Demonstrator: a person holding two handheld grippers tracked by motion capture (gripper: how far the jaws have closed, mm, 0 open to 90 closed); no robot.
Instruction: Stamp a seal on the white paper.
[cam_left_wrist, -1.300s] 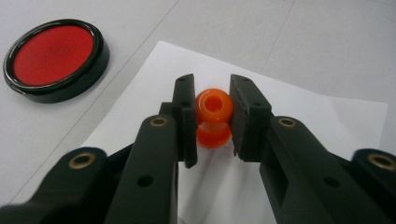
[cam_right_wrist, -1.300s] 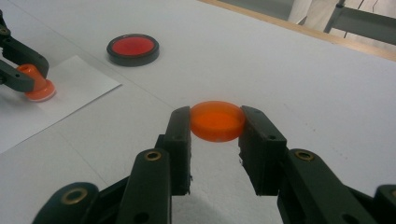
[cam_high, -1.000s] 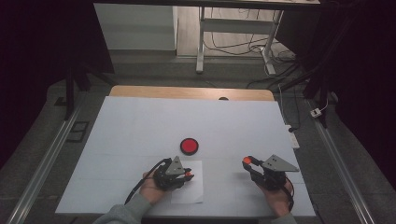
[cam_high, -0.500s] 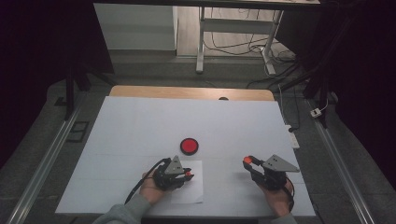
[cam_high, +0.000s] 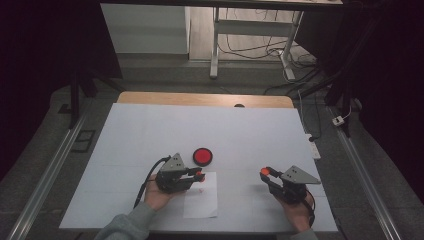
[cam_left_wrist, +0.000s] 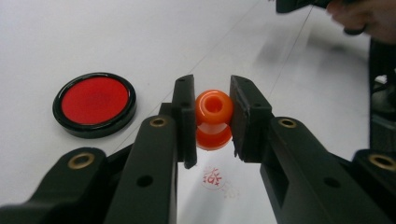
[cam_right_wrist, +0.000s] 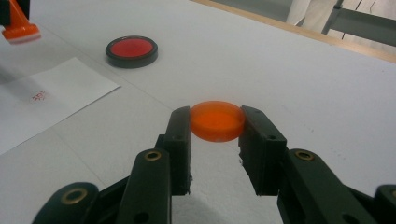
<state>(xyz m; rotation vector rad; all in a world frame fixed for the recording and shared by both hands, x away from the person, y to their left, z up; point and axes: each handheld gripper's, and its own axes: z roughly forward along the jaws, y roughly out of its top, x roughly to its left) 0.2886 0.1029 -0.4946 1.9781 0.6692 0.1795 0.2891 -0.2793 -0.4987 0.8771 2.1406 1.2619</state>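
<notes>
My left gripper (cam_high: 199, 176) is shut on an orange stamp (cam_left_wrist: 213, 116) and holds it a little above a white sheet of paper (cam_high: 201, 202). A red stamp mark (cam_left_wrist: 214, 179) lies on the sheet just under it. A round red ink pad (cam_high: 202, 156) in a black case sits just beyond the paper. My right gripper (cam_high: 265, 173) rests at the near right, shut on a flat orange cap (cam_right_wrist: 217, 120) held level over the table. From the right gripper view, the stamp (cam_right_wrist: 18, 25) hangs at the far left above the paper (cam_right_wrist: 46, 107).
A white board (cam_high: 150, 130) covers the table, with a wooden strip (cam_high: 200, 99) along its far edge. Metal rails run down both sides. A desk frame and cables stand on the floor beyond.
My left gripper has lifted off the paper with the stamp and drifted slightly away from me. The right gripper has kept still.
</notes>
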